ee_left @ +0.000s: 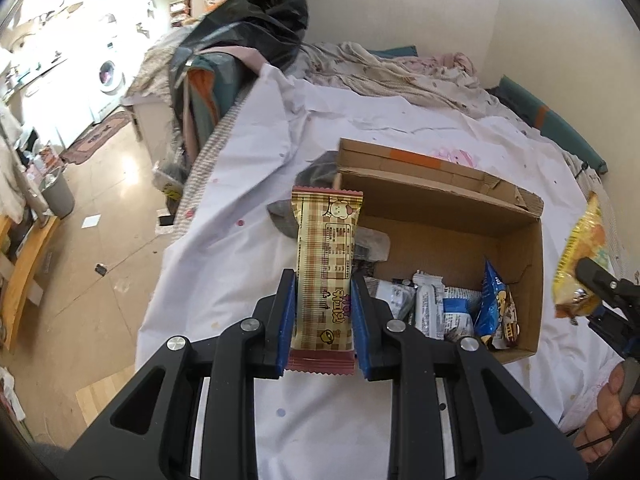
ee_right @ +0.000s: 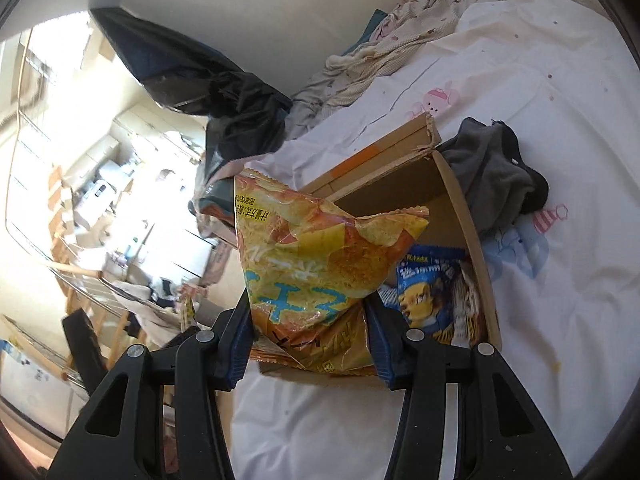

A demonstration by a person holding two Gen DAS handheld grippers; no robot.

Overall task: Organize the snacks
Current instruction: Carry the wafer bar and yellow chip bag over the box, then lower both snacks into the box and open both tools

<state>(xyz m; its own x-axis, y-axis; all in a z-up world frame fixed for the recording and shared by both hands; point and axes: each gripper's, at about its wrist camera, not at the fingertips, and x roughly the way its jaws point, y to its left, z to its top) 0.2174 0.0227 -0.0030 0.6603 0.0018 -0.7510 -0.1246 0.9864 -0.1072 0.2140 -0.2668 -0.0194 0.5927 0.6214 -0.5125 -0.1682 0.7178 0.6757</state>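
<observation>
Left gripper [ee_left: 324,316] is clamped on a tan checked snack bar [ee_left: 326,264], its blue pads pressing the wrapper's two long edges near the lower end. Right gripper [ee_right: 308,340] is likewise clenched, on a yellow and orange chip bag [ee_right: 316,264], taken by its lower part so the bulk of the bag billows out beyond the fingertips.

Location: both snacks are held in the air over a bed covered by a white sheet [ee_left: 248,264]. An open cardboard box [ee_left: 520,276] lies on the sheet ahead of both grippers. It already holds several packets, among them a blue packet [ee_right: 428,292] standing against one wall. A grey garment [ee_right: 496,176] lies just beside the box.

Step in hand, as judged: carrying two picked snacks toward the box; neither is placed yet.

Orientation: the bar's long axis runs in line with the left gripper's fingers, its far crimped end pointing away toward the box's near corner. The chip bag's long axis runs roughly along the right gripper's fingers too, leaning a little to one side, its far sealed edge toward the box opening.

Next move, as judged: bring each snack over free floor space in the box, lower it and let go. The bag is bulky and will need the larger gap; the bar could stand among the upright packets.
</observation>
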